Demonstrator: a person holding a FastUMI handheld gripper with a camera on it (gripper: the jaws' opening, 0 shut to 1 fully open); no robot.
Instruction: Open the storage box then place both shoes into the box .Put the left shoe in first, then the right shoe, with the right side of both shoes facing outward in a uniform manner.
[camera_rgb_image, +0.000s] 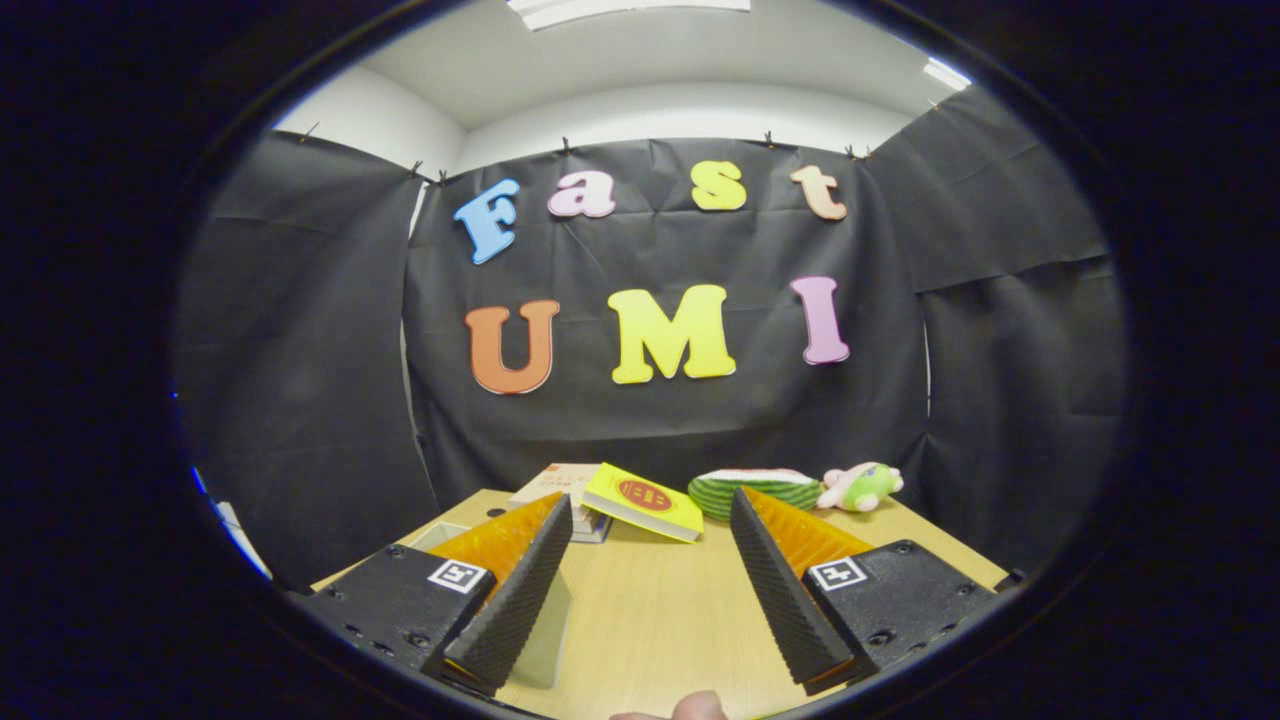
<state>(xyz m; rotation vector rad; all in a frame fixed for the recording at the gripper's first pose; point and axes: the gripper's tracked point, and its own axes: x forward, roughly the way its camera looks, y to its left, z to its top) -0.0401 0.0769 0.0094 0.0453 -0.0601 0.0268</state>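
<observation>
My gripper (650, 505) is open above a light wooden table (660, 620), its two ribbed black fingers (520, 590) spread wide with nothing between them. A pale whitish panel (548, 632), which may be part of the storage box, shows under and beside the left finger, mostly hidden by it. I cannot tell whether it is open or closed.
At the table's far edge, beyond the fingers, lie a stack of books (555, 483) with a yellow book (645, 502) leaning on it, a watermelon-shaped cushion (765, 487) and a small pink and green plush toy (862, 486). A person's fingertip (692, 708) shows nearest the camera.
</observation>
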